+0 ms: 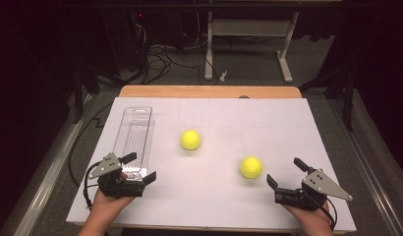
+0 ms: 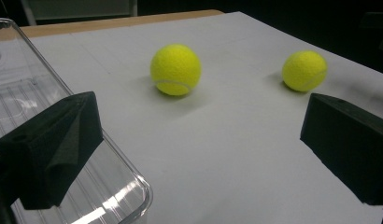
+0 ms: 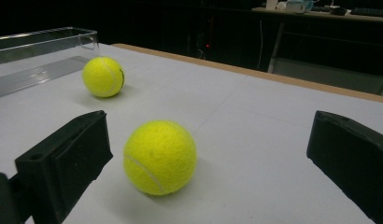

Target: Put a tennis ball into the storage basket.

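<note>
Two yellow tennis balls lie on the white sheet. One ball (image 1: 190,139) (image 2: 175,69) (image 3: 103,77) rests near the middle; the other ball (image 1: 251,167) (image 2: 304,70) (image 3: 160,157) lies to its right and nearer to me. A clear plastic tray (image 1: 133,135) (image 2: 21,107) (image 3: 35,46) lies lengthwise at the left. My left gripper (image 1: 138,168) (image 2: 199,154) stands open at the tray's near end, one jaw over its corner. Low at the right, my right gripper (image 1: 287,171) (image 3: 208,158) is open, with the nearer ball just ahead between its jaws, untouched.
The white sheet (image 1: 214,162) covers a wooden table whose far edge (image 1: 209,91) shows bare. Beyond it are cables on the floor and a white table frame (image 1: 248,44). The surroundings are dark.
</note>
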Available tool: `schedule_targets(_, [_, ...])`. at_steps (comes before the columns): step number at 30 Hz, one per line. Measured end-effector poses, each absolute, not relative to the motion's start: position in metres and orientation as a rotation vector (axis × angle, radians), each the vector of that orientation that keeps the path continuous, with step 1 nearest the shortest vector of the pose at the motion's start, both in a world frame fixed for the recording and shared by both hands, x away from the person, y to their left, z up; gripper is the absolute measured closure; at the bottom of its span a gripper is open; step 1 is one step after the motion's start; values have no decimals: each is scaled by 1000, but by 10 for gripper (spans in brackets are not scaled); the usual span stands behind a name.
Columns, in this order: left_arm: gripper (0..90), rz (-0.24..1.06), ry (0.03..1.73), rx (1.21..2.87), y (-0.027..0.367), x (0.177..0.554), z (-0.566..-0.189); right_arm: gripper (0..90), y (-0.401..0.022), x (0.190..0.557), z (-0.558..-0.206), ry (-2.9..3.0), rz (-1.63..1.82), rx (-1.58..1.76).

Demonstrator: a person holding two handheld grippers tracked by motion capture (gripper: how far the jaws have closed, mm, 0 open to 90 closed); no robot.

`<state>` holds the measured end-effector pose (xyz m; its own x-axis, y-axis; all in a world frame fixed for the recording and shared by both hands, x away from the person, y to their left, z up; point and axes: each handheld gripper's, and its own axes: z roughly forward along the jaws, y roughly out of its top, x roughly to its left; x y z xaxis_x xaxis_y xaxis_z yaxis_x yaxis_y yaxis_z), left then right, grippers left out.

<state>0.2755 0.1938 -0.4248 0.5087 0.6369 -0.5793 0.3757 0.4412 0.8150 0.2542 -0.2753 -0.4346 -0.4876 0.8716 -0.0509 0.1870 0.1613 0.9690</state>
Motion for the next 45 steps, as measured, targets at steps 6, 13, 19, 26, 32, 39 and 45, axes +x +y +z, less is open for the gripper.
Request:
schedule_targets(6, [4,214,1086,1161,194,275,-425,3,-276,254,-435,1796,1369,1006])
schedule_targets(13, [4,216,1087,1155,195,275,-424,3,-275,255,-436,1799,1371,1005])
schedule_targets(19, [4,214,1087,1155,195,276,-424,3,-274,254,-437,1807,1372,1002])
schedule_targets(26, [4,209,1087,1163,194,276,-425,3,-274,255,-438,1808,1377,996])
schedule_targets(32, [4,210,1089,1160,194,276,-425,3,-274,255,-438,1807,1379,997])
schedule_targets(39, [4,215,1093,1148,197,277,-423,3,-275,255,-438,1805,1384,999])
schedule_targets(45, [3,224,1088,1160,200,277,-422,3,-274,255,-439,1812,1384,999])
